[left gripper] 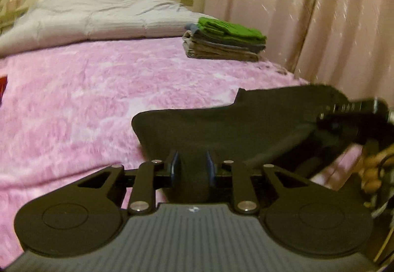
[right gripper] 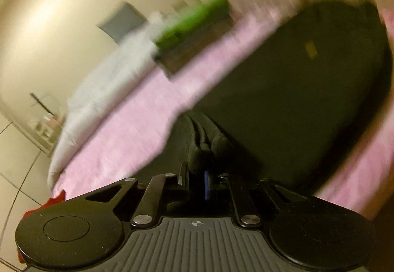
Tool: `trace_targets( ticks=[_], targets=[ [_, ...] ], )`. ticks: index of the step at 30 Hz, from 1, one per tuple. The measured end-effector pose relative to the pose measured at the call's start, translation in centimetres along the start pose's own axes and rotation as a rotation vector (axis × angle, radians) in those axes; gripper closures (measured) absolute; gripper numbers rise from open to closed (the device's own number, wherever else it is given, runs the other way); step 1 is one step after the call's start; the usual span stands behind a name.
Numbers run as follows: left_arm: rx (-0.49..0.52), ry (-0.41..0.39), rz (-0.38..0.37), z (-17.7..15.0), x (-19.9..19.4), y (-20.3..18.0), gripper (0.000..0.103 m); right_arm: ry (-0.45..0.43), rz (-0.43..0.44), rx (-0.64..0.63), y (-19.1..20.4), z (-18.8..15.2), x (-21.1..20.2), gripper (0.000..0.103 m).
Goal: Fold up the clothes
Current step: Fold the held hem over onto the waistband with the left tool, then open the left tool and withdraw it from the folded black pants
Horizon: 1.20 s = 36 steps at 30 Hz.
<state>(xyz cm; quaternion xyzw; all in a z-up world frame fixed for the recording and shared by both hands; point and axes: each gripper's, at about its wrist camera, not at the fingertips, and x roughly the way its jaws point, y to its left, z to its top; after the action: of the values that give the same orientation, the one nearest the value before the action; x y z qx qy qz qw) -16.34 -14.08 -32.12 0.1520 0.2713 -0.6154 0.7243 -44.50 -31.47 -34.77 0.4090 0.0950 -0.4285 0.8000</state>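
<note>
Pink fuzzy bed cover (left gripper: 73, 99) carries the dark garment (left gripper: 221, 124), soft, light and floppy, sagging between left gripper (left gripper: 191, 168) and right gripper (right gripper: 195, 182), both jaws clamped on bunched edges, sensible hold points.

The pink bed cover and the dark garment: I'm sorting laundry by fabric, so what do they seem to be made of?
The pink bed cover looks like plush fleece: fuzzy, mottled pile, matte. The dark garment looks like a thin, soft knit, perhaps cotton: matte, draping in smooth folds. Blur leaves the weave unclear.
</note>
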Motion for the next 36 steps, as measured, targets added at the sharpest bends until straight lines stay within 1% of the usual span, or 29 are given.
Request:
trace_targets(
  ticks=[1, 3, 4, 6, 7, 9, 11, 12, 13, 14, 15, 16, 17, 19, 20, 22, 23, 24, 25, 27, 29, 31, 33, 36],
  targets=[
    [0.013, 0.014, -0.003, 0.0, 0.4, 0.0, 0.084, 0.027, -0.013, -0.012, 0.0, 0.0, 0.4, 0.094],
    [0.041, 0.052, -0.003, -0.1, 1.1, -0.2, 0.086, 0.124, -0.055, -0.009, -0.8, -0.3, 2.0, 0.094],
    [0.056, 0.074, 0.0, -0.2, 1.5, -0.3, 0.086, 0.149, -0.063, -0.016, -1.5, -0.8, 2.7, 0.094],
    [0.089, 0.125, 0.009, -0.6, 2.3, -0.4, 0.087, 0.122, -0.055, -0.05, -1.7, -1.5, 2.6, 0.094],
    [0.1, 0.144, 0.01, -0.8, 2.6, -0.4, 0.087, 0.124, -0.06, -0.055, -1.6, -1.7, 2.3, 0.094],
    [0.119, 0.182, 0.01, -1.2, 3.3, -0.2, 0.087, 0.144, -0.07, -0.065, -1.2, -1.6, 2.0, 0.093],
    [0.111, 0.195, -0.003, -0.9, 3.3, 0.2, 0.087, 0.174, -0.082, -0.115, -0.6, -1.1, 1.7, 0.09],
    [0.108, 0.185, -0.006, -0.7, 3.0, 0.3, 0.087, 0.186, -0.097, -0.14, -0.2, -0.9, 1.6, 0.082],
    [0.105, 0.175, -0.01, -0.4, 2.6, 0.4, 0.087, 0.187, -0.122, -0.164, 0.1, -0.3, 1.6, 0.076],
    [0.1, 0.164, -0.014, -0.1, 2.2, 0.5, 0.087, 0.158, -0.156, -0.192, 0.8, -0.1, 1.5, 0.06],
    [0.079, 0.141, -0.02, 0.1, 1.7, 0.7, 0.087, 0.116, -0.193, -0.222, 1.5, 0.1, 1.2, 0.054],
    [0.057, 0.119, -0.027, 0.4, 1.2, 1.0, 0.087, 0.064, -0.221, -0.275, 2.2, 0.1, 0.6, 0.054],
    [0.031, 0.104, -0.042, 0.5, 0.8, 1.3, 0.087, 0.027, -0.226, -0.332, 2.9, 0.1, 0.1, 0.054],
    [0.013, 0.107, -0.063, 0.5, 0.9, 1.3, 0.087, 0.022, -0.172, -0.413, 3.8, -0.2, 0.0, 0.055],
    [0.031, 0.129, -0.054, 0.1, 1.5, 1.0, 0.087, 0.024, -0.141, -0.452, 4.2, -0.4, 0.1, 0.055],
    [0.067, 0.171, -0.036, -0.7, 2.6, 0.2, 0.087, 0.059, -0.088, -0.522, 4.5, -1.5, 1.1, 0.055],
    [0.08, 0.17, -0.025, -1.1, 2.9, -0.1, 0.087, 0.1, -0.091, -0.561, 4.5, -2.3, 2.1, 0.055],
    [0.092, 0.169, -0.013, -1.6, 3.2, -0.3, 0.087, 0.162, -0.126, -0.598, 4.3, -3.1, 3.6, 0.055],
    [0.1, 0.169, -0.006, -1.7, 3.2, -0.5, 0.087, 0.177, -0.152, -0.64, 4.1, -3.9, 4.5, 0.055],
    [0.116, 0.169, 0.008, -1.9, 3.3, -0.8, 0.087, 0.152, -0.188, -0.726, 4.0, -5.5, 5.1, 0.055],
    [0.12, 0.17, 0.004, -1.3, 3.1, -0.7, 0.087, 0.182, -0.197, -0.712, 4.1, -5.2, 5.3, 0.055],
    [0.072, 0.137, -0.005, -0.1, 2.6, 0.3, 0.089, 0.231, -0.201, -0.659, 4.4, -3.7, 5.5, 0.055],
    [0.009, 0.084, 0.008, 1.5, 2.5, 1.6, 0.089, 0.203, -0.17, -0.608, 5.1, -1.5, 5.6, 0.055],
    [-0.046, 0.054, 0.048, 3.9, 4.2, 3.1, 0.089, 0.133, -0.131, -0.607, 6.4, 0.8, 5.8, 0.055]
  ],
)
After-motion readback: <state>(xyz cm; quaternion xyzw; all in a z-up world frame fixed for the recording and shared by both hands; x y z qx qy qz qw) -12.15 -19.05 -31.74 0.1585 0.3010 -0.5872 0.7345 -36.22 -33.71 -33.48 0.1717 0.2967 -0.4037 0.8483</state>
